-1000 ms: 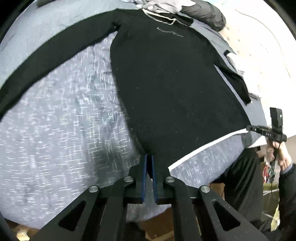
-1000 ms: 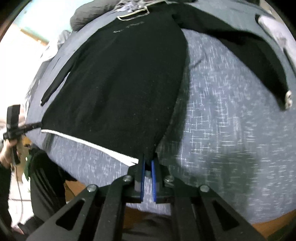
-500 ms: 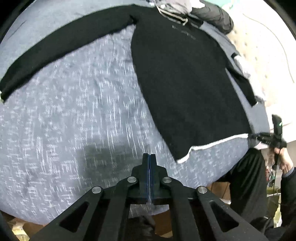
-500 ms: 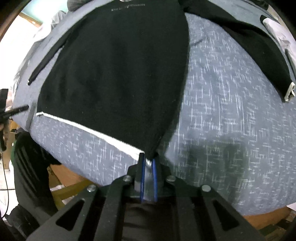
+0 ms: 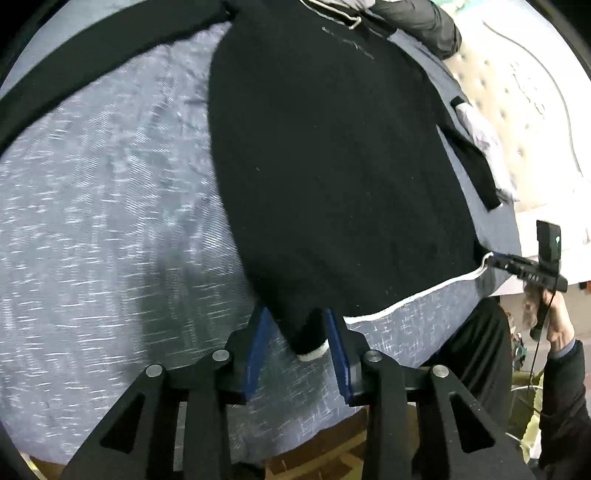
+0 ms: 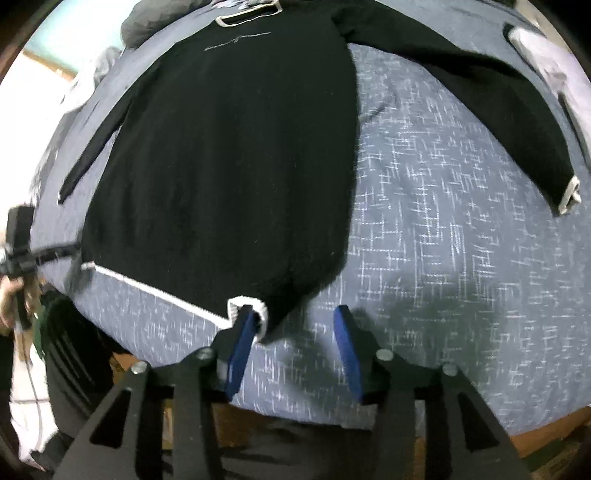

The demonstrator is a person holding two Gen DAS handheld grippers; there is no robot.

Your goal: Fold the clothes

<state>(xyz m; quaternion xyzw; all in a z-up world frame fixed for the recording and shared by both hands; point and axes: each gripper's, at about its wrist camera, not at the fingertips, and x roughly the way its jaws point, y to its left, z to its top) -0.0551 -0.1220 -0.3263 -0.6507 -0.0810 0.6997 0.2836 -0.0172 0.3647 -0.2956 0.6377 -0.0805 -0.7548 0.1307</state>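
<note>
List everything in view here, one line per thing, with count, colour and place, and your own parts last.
black sweater: one, black with white hem, spread flat on the bed, sleeves out to both sides.
bedspread: one, blue-grey with white flecks, under the sweater.
dark jacket: one, dark grey, bunched beyond the collar.
pale cloth: one, light grey, far right edge of the bed.
left gripper: one, black with blue pads, open around the sweater's left hem corner.
right gripper: one, black with blue pads, open at the right hem corner.
</note>
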